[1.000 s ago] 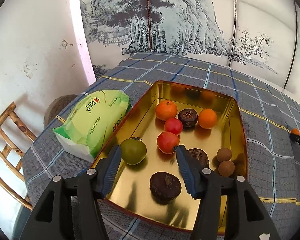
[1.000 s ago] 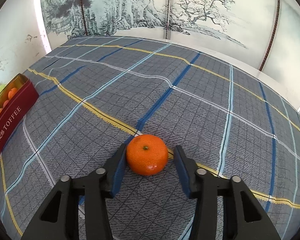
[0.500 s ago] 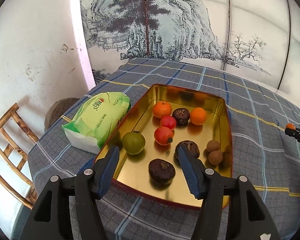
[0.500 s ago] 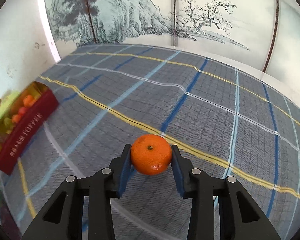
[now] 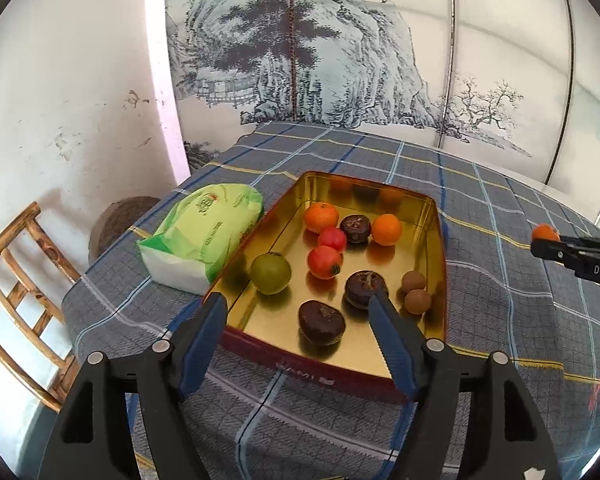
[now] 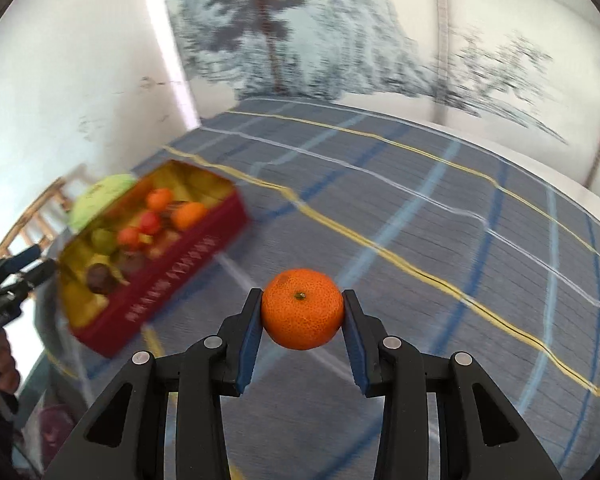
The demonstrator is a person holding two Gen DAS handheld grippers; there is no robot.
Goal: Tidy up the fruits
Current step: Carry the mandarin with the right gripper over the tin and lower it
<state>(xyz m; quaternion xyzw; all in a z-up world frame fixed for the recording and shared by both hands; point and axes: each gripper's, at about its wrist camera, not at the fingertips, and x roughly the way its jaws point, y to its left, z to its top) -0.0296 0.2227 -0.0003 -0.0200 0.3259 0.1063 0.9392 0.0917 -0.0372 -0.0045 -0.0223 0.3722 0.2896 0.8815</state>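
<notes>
Item: mandarin [image 6: 302, 314], now lifted off the checked surface [image 6: 440, 248] and held between the right gripper [image 6: 302, 316] fingers, swung toward the tin [image 5: 438, 240]. Left gripper [image 5: 298, 320]: fingers spread wide, empty, drawn back from the tin. Placement is judged next.

Surface [image 5: 500, 320]: grey plaid cloth, blue/yellow/white lines.
Two items sit directly on it, both toward the left edge: open gold-lined red tin [image 5: 436, 240] and a green-and-white soft pack [image 5: 204, 236]. The pack lies just beside the tin's left wall, nearer the edge. Tin's red side wall carries lettering, too blurred to read in the right wrist view.
</notes>
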